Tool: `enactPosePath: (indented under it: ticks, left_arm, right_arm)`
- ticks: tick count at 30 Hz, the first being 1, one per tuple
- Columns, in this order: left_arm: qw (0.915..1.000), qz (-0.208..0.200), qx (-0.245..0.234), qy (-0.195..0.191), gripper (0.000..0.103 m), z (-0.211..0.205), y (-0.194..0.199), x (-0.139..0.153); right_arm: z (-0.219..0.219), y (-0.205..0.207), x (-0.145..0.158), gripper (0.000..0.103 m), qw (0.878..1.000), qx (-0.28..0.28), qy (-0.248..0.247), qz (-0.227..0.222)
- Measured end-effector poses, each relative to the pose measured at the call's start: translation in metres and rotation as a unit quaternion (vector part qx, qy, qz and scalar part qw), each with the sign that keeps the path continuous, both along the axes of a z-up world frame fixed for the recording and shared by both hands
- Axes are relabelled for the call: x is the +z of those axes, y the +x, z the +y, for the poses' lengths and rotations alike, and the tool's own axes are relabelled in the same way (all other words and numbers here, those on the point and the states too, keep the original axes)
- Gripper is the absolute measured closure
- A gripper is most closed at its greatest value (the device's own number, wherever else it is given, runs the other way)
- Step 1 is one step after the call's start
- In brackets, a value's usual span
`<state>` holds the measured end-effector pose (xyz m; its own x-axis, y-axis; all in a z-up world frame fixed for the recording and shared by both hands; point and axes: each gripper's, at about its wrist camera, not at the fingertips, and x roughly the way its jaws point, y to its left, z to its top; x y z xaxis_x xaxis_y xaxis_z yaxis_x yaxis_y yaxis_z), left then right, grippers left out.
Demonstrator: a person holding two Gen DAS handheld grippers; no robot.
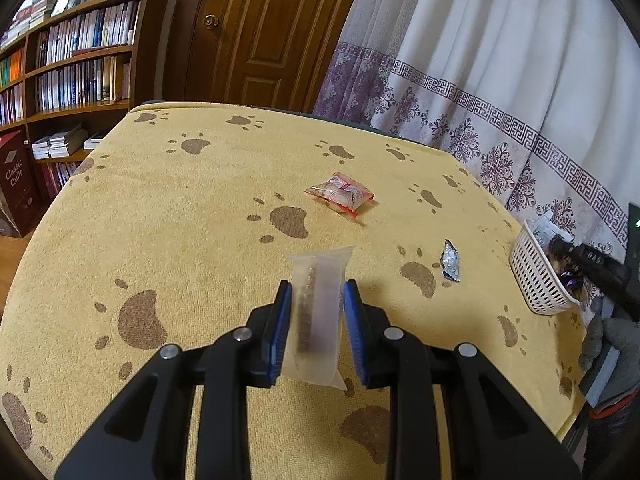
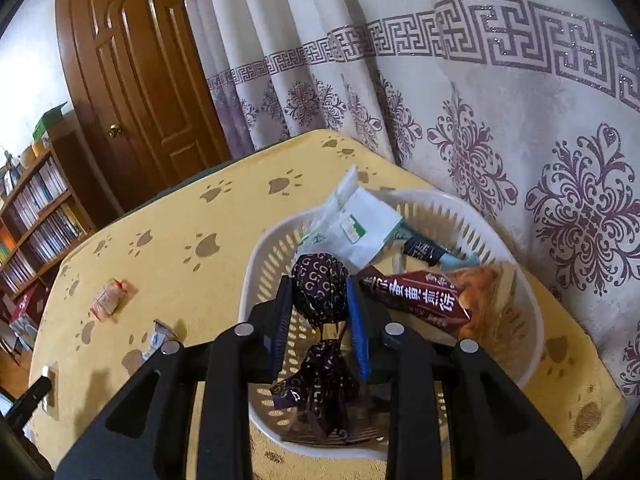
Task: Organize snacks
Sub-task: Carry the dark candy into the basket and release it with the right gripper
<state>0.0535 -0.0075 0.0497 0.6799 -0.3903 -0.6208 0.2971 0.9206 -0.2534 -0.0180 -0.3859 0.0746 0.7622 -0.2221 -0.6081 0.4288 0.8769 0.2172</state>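
My left gripper (image 1: 316, 286) is shut on a clear snack packet (image 1: 318, 312) with a brown bar inside, held just above the yellow paw-print tablecloth (image 1: 180, 216). Ahead of it lie a red-and-white snack packet (image 1: 340, 194) and a small silver wrapped candy (image 1: 451, 260). My right gripper (image 2: 318, 282) is shut on a dark purple wrapped candy (image 2: 320, 290), held over the white plastic basket (image 2: 532, 320). In the left wrist view the basket (image 1: 534, 276) stands at the table's right edge with the right gripper above it.
The basket holds a white-and-green packet (image 2: 360, 228), a dark red bar (image 2: 416, 300) and an orange snack (image 2: 480, 292). A patterned curtain (image 2: 500, 128) hangs close behind the table. A bookshelf (image 1: 76, 64) and a wooden door (image 1: 264, 28) stand beyond.
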Motion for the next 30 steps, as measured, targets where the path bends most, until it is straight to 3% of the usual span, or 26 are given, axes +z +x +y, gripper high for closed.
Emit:
enactPosePath:
  ticks: [15, 30]
  left_arm:
    - [1.0, -0.009, -0.001, 0.0, 0.076, -0.001, -0.003, 0.005]
    - [0.9993, -0.028, -0.021, 0.016, 0.076, -0.025, -0.017, 0.026]
  right_arm:
    - [0.007, -0.039, 0.031, 0.074, 0.998, -0.019, -0.008, -0.059]
    - [0.024, -0.09, 0.019, 0.074, 0.996, -0.017, -0.018, -0.082]
